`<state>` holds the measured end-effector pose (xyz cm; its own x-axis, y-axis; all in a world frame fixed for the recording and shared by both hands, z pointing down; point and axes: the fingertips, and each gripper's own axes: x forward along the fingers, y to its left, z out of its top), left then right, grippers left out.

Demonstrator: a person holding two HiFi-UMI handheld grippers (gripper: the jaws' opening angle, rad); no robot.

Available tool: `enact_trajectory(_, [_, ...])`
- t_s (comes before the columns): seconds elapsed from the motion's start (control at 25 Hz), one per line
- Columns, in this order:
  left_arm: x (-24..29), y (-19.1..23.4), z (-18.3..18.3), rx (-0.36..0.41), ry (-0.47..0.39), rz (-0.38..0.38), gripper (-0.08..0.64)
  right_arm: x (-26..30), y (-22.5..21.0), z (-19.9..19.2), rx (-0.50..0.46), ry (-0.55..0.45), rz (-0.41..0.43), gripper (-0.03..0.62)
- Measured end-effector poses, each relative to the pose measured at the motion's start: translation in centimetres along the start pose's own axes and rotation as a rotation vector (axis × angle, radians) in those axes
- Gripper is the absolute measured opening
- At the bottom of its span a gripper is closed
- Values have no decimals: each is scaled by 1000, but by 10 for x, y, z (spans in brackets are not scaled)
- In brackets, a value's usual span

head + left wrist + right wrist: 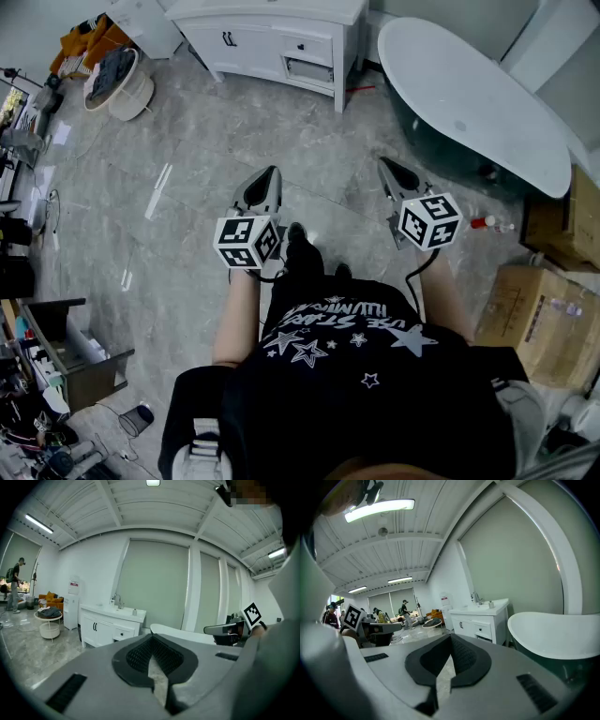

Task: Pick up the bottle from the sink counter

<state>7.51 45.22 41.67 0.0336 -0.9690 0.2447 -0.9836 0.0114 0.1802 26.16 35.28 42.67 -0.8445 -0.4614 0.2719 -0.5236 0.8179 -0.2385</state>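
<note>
Two closed, empty claws: left claw, right claw; one bottle on counter.

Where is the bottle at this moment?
In the left gripper view the bottle stands on the white sink counter, right of the faucet, near its right end.

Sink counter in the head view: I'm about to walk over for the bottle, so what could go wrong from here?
1. The left gripper and right gripper are both shut; reaching so could knock the small item on the counter over.
2. The bathtub stands close on the right, an easy bump.
3. A red-capped bottle on the floor beside it could be taken by mistake.
</note>
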Motion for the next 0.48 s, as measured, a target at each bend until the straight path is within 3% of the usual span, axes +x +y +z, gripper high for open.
enact_trajectory(0.48, [23,28,-2,-28,29,-12,8,34,-6,1,14,28,-23,6])
